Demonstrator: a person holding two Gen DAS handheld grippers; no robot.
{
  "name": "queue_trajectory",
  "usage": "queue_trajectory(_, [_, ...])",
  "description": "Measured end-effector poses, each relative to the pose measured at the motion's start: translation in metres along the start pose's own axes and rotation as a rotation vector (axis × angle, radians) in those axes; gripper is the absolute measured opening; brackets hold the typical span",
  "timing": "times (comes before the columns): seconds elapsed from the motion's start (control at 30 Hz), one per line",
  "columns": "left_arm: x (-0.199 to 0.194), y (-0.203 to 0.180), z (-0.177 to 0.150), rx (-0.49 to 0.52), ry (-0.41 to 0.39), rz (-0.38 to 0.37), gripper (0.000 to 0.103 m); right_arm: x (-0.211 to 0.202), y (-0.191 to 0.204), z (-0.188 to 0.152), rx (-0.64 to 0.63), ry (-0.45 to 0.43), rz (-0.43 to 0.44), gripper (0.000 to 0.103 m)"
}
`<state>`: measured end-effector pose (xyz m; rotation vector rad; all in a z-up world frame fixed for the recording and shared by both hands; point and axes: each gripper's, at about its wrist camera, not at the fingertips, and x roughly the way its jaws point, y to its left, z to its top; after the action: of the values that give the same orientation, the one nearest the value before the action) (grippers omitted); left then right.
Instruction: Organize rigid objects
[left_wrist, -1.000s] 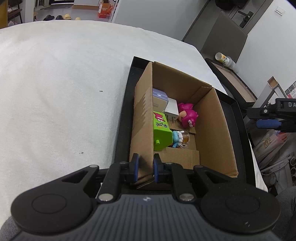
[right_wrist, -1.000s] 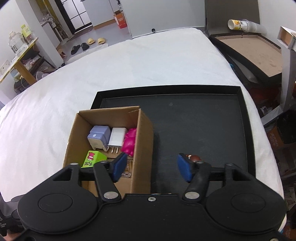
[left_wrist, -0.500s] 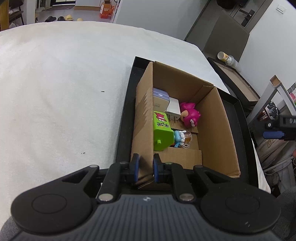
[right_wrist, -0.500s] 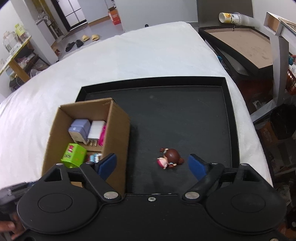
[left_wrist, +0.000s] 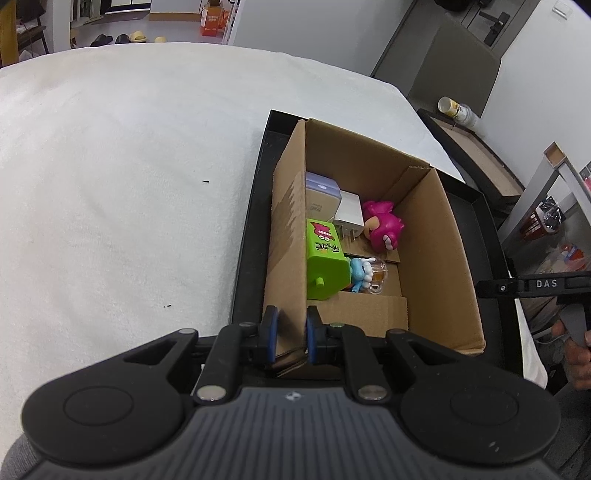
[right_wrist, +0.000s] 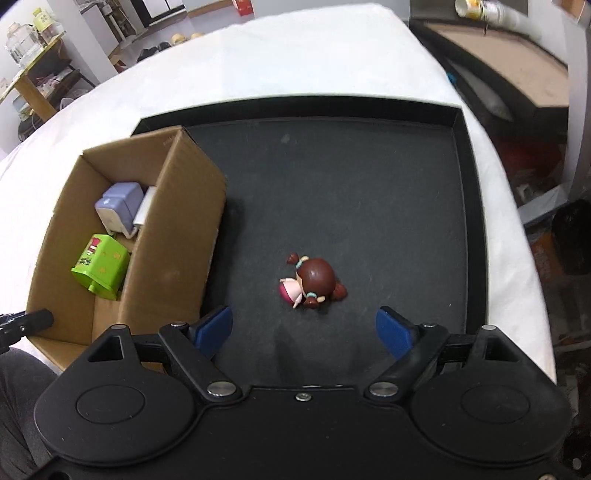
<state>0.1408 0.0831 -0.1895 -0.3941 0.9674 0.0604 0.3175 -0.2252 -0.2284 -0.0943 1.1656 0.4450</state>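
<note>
With the cardboard box (left_wrist: 424, 236) pinched at its near wall by the left gripper (left_wrist: 289, 334), a doll figurine (right_wrist: 312, 282) lying on the black tray (right_wrist: 369, 177) is framed by the wide-spread right gripper (right_wrist: 304, 330), though its rounded head could be squeezed out sideways.

A white cloth (left_wrist: 110, 184) covered the broad work surface and lay evenly lit. Beyond its far edge, pale walls (left_wrist: 314, 33) enclosed the room — a grey door (left_wrist: 495, 22) with a lever handle stood at the right. Slippers (left_wrist: 138, 36) and an orange carton (left_wrist: 210, 22) sat on the light floor near a doorway. In the right wrist view a wooden table (right_wrist: 26, 88) with jars stood at the left, and a low brown-topped stand (right_wrist: 517, 59) — a cup (right_wrist: 467, 6) lying on it — stood at the right.
</note>
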Motion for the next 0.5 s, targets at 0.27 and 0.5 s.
queue_trajectory(0.27, [0.003,-0.004,0.002,0.001,0.008,0.019,0.014,0.021,-0.004,0.004,-0.006,0.023,-0.009,0.084])
queue_trajectory(0.5, [0.009,-0.008,0.005,0.005,0.021,0.049,0.014,0.037,-0.003,0.007,-0.049,0.029,-0.045,0.083])
